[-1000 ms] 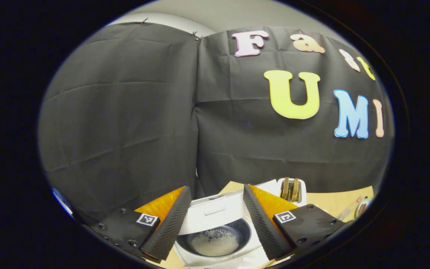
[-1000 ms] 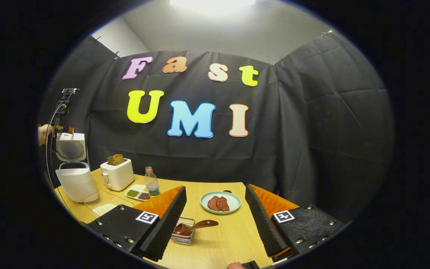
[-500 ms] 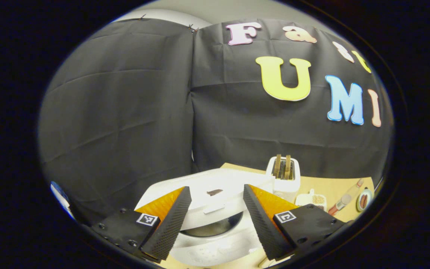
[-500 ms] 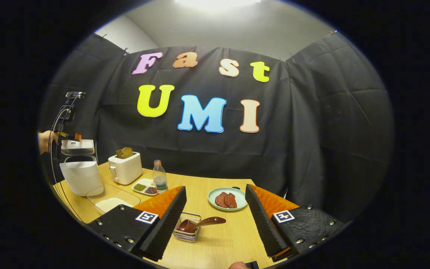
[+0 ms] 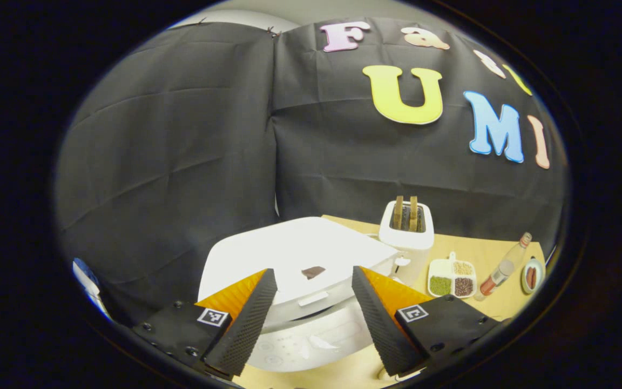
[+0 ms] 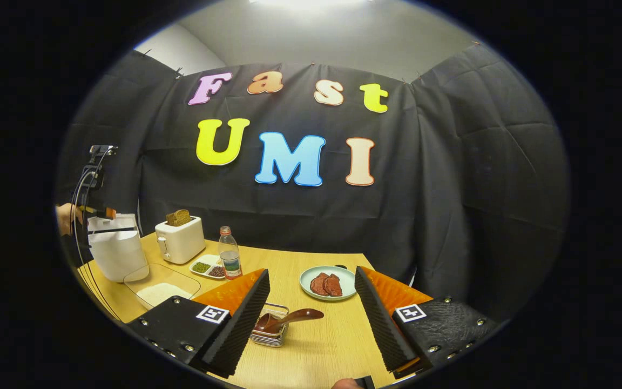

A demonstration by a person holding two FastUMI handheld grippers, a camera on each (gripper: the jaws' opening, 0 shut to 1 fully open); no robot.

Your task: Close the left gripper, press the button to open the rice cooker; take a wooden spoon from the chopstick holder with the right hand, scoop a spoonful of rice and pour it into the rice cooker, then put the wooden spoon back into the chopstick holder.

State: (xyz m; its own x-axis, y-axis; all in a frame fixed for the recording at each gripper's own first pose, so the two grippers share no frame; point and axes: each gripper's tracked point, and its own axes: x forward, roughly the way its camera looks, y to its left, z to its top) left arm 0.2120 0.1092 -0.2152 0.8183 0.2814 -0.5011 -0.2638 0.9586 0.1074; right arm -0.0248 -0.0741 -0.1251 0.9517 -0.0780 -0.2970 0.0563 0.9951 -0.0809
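The white rice cooker [image 5: 295,254] sits directly under my left gripper [image 5: 312,271], its lid down, with a small brown mark on top. The left gripper is open, its fingers spread over the lid's front edge. In the right gripper view the cooker [image 6: 116,251] stands at the table's far left, with a hand [image 6: 65,216] holding the left gripper [image 6: 97,212] on top of it. The wooden spoon [image 6: 286,319] lies across a small wire holder [image 6: 269,337]. My right gripper [image 6: 311,271] hangs open above the spoon, holding nothing. A clear tray of rice [image 6: 160,292] lies beside the cooker.
A white toaster [image 6: 180,242] with bread stands behind the cooker. A divided dish of beans [image 6: 207,268] and a small bottle [image 6: 229,259] sit to its right. A pale plate with meat slices [image 6: 326,283] lies mid-table on the wooden table [image 6: 316,354].
The cooker's lid has swung down from open to shut, hiding the pot with rice. My left gripper came down with it. The right gripper barely moved.
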